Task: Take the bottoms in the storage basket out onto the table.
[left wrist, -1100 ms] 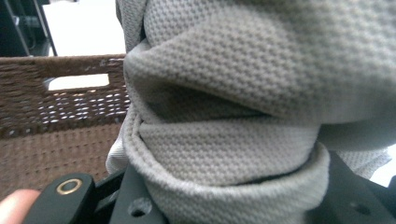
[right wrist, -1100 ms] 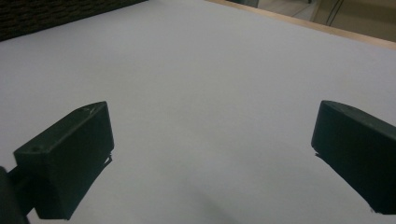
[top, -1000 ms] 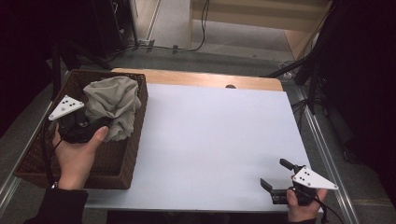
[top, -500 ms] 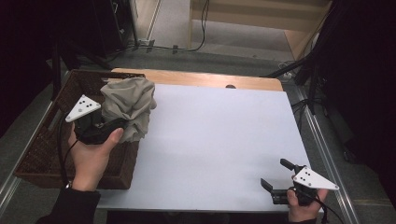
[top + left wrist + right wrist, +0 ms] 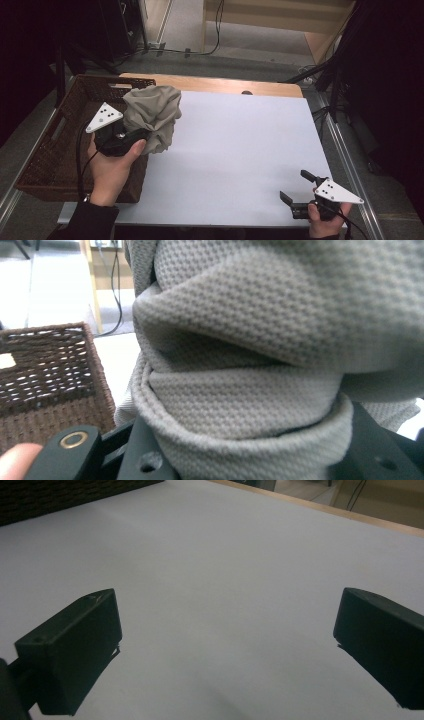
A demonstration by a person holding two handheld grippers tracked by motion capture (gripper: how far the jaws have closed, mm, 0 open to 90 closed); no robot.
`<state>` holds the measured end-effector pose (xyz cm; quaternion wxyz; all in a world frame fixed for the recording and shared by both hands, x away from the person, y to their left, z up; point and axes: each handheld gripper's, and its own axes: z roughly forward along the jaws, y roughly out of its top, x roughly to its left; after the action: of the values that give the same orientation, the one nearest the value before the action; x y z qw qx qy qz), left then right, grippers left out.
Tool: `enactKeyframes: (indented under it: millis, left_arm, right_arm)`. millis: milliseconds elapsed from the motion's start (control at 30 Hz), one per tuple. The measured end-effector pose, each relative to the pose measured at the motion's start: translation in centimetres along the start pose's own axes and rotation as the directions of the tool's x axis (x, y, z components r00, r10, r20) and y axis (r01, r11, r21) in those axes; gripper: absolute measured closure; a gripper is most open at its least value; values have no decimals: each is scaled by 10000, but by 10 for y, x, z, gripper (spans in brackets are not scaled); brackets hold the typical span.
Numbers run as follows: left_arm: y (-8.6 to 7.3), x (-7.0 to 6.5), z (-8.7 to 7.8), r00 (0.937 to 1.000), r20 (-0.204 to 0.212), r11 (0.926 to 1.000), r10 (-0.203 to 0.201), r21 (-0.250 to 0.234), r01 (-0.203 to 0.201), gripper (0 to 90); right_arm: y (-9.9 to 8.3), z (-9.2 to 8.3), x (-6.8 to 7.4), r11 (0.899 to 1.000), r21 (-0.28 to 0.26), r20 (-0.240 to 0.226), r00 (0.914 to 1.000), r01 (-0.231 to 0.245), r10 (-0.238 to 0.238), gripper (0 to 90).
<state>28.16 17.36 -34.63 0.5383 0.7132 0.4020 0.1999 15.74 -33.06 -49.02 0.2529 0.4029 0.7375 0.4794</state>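
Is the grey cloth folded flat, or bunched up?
Bunched up. The grey cloth hangs as a crumpled wad clamped in the left gripper, above the basket edge; the left gripper view shows thick creases between the jaws.

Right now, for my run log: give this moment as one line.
left gripper: shut on grey cloth | over basket edge | right gripper: open, idle on table

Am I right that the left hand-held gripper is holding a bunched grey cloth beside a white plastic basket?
Not quite: the basket is dark brown wicker, as the high view shows. The left hand-held gripper does hold the bunched grey cloth beside it.
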Motion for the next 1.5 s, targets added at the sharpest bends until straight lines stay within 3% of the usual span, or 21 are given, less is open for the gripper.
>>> enactKeyframes:
  millis: [667, 733, 933, 1400, 1500]
  left_arm:
    - [-3, -28, 21, 9968, 753, 9992, 283, -314, -260, 608]
    - [-4, -31, 25, 9938, 1069, 9989, 293, -381, -254, 608]
    - [-8, -42, 37, 9895, 1398, 9982, 376, -524, -305, 607]
    - [-17, -66, 57, 9794, 1778, 9952, 961, -351, -913, 600]
    - [-22, -73, 65, 9757, 1867, 9932, 1152, -62, -1160, 598]
  right_arm:
    - [0, 1, -1, 10000, -2, 20, 10000, 57, -57, 0]
    - [-1, 1, -1, 10000, 18, 0, 10000, 52, -52, 0]
    - [-1, 1, -1, 10000, 56, 26, 10000, 26, -26, 0]
    - [-1, 2, -2, 10000, 62, 10, 10000, 63, -63, 0]
    - [-1, 2, -1, 9999, 84, 10, 10000, 61, -61, 0]
